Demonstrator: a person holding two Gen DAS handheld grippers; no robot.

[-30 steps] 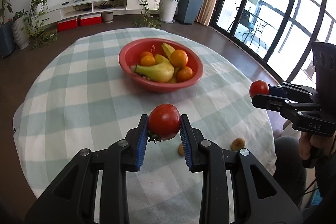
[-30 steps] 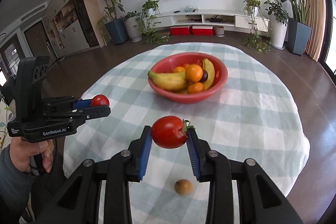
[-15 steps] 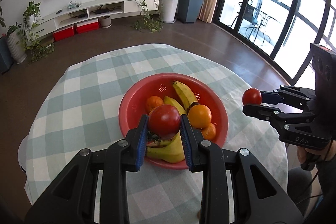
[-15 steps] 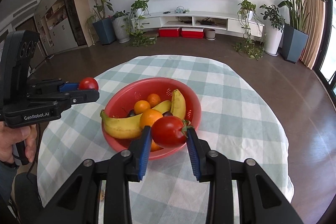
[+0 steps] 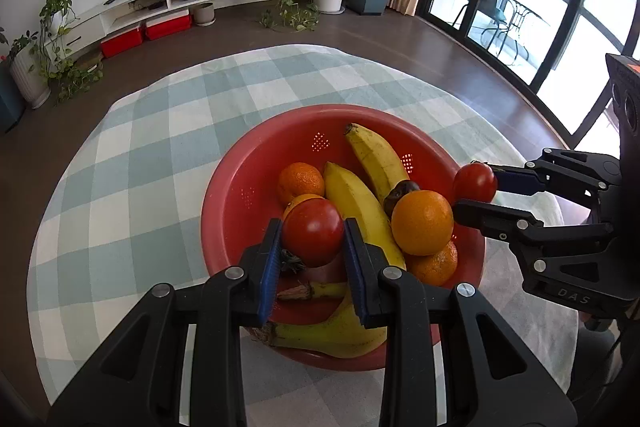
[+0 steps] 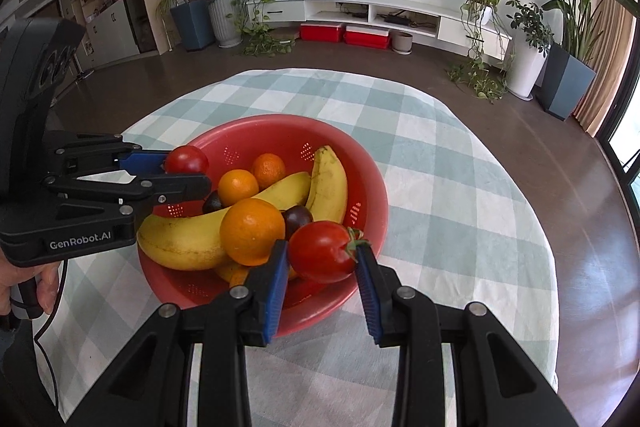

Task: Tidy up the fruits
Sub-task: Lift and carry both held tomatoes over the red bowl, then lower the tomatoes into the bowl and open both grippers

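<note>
Hovering over the red bowl (image 5: pixel 240 183), both claws carry fruit: left gripper (image 5: pixel 312 247) is clamped on a tomato (image 5: pixel 313 235), right gripper (image 6: pixel 322 259) clamped on a second tomato (image 6: pixel 322 251), blue ribbed pads pressing each side, w/ both fruits above the bowl's near half and not yet resting on anything. Risk, as I judge it: bowl's already piled up, so a tomato let go from up here could land on the big orange (image 5: pixel 422 223) or a curved banana (image 5: pixel 360 203) & roll off, maybe over the rim onto the checked tablecloth (image 5: pixel 132 163). Round, glossy, smooth skins give nothing to stop a roll. Squeezing harder is no fix either; tomato skin looks thin & taut, prob soft under, and the ridged pads could bruise or split it. Two claws close together could also knock each other. Bowl looks like hard plastic w/ drain holes, slick walls; oranges dimpled & firm, bananas matte, a dark plum (image 6: pixel 298 217) wedged betw them.
</note>
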